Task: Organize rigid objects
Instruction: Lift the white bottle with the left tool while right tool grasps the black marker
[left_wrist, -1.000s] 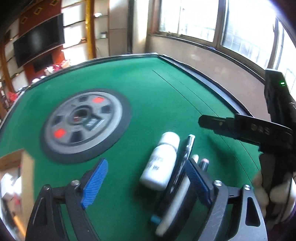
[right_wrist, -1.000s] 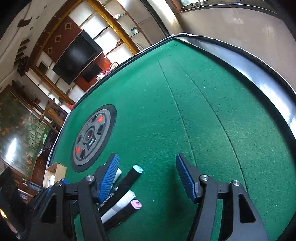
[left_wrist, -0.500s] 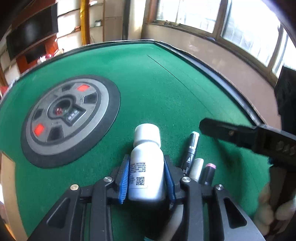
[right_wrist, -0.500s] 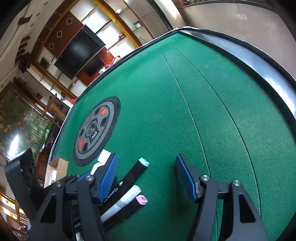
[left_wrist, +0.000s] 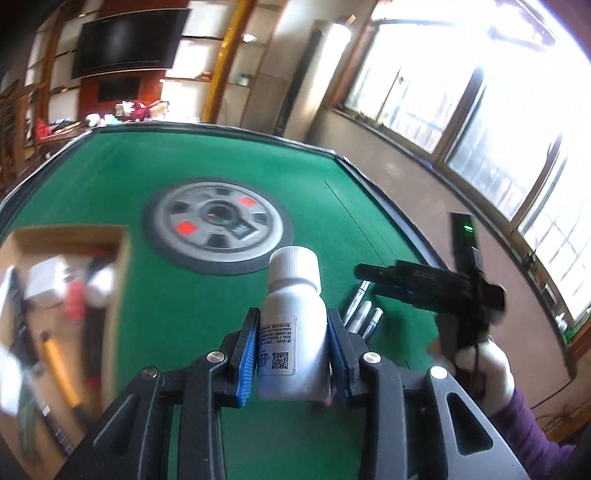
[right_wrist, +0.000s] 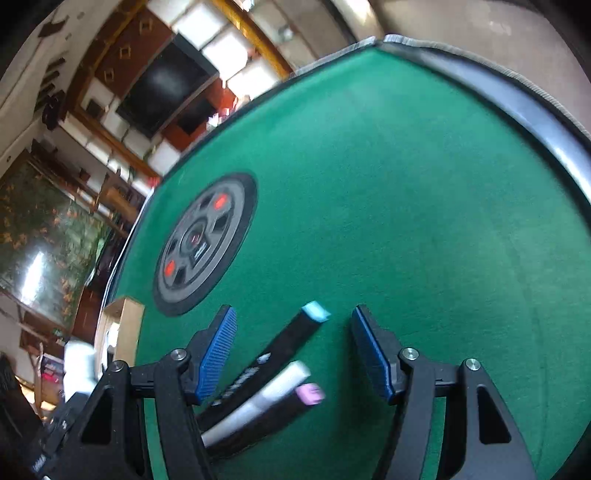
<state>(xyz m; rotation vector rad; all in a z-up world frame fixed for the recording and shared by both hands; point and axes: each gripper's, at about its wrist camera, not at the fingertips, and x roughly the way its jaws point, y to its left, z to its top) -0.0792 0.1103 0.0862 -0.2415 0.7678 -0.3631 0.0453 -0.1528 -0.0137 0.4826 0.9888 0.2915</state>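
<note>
White plastic bottle (left_wrist: 293, 325) with a printed label sits clamped in our left gripper (left_wrist: 291, 350), lifted off the green felt table (left_wrist: 332, 229) right of the wooden tray (left_wrist: 118, 295). We judge we're carrying it; next comes lowering it into that tray. Our right gripper (right_wrist: 295, 350) hangs open and empty over three marker pens (right_wrist: 266, 373) right of the tray.

Bottle between the jaws, box at left, markers at right.
In the left wrist view the bottle (left_wrist: 293, 328) sits low centre; the open box (left_wrist: 62, 314) lies at the left edge, three markers (left_wrist: 360, 314) just right, the round hub (left_wrist: 219, 225) behind on the table (left_wrist: 110, 166).
</note>
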